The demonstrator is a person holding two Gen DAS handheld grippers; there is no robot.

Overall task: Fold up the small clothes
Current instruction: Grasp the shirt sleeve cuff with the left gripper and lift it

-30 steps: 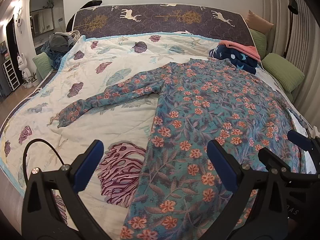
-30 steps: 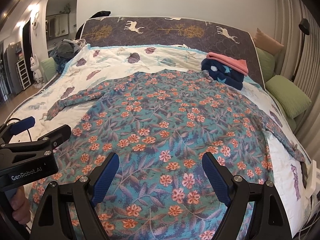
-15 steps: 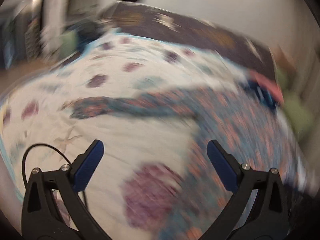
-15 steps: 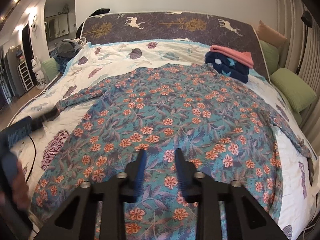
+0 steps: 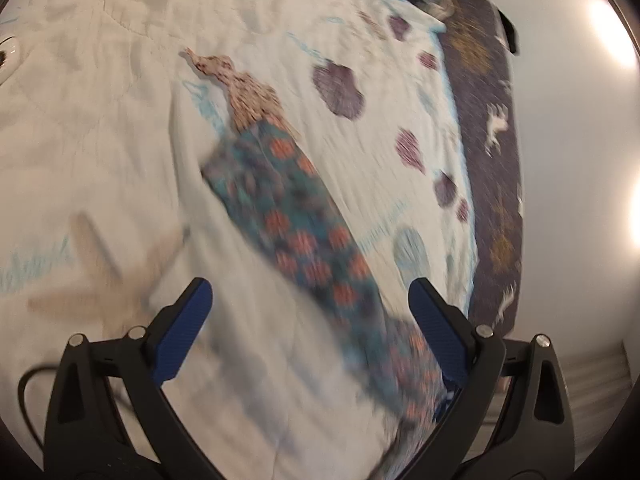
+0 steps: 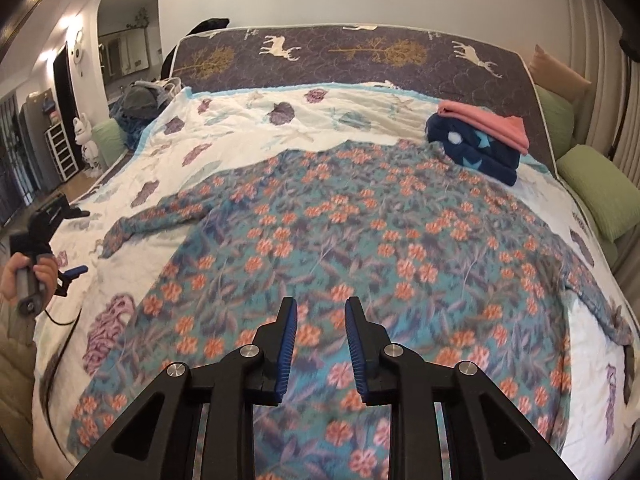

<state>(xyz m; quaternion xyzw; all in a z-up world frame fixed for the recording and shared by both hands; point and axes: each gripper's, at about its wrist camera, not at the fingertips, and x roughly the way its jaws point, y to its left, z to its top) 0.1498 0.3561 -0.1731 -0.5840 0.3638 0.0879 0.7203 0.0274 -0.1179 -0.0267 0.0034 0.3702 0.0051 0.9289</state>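
Note:
A teal floral long-sleeved garment (image 6: pixel 360 248) lies spread flat on the bed. Its left sleeve (image 5: pixel 288 220) runs away from my left gripper (image 5: pixel 310 312), which is open and empty just above the sleeve; this view is blurred. The left gripper also shows in the right wrist view (image 6: pixel 52 256), held at the bed's left edge near the sleeve end (image 6: pixel 120 236). My right gripper (image 6: pixel 320 320) hovers over the garment's lower middle, its jaws narrowed to a small gap and holding nothing.
The garment lies on a white quilt (image 6: pixel 248 128) with shell prints. A folded stack of navy (image 6: pixel 476 152) and pink clothes (image 6: pixel 488 124) sits at the far right. Green pillows (image 6: pixel 600 196) line the right side. More clothes (image 6: pixel 140 100) are piled at the far left.
My left gripper has swung left and turned down over the left sleeve, staying open. My right gripper has narrowed from wide open to a small gap and lifted slightly.

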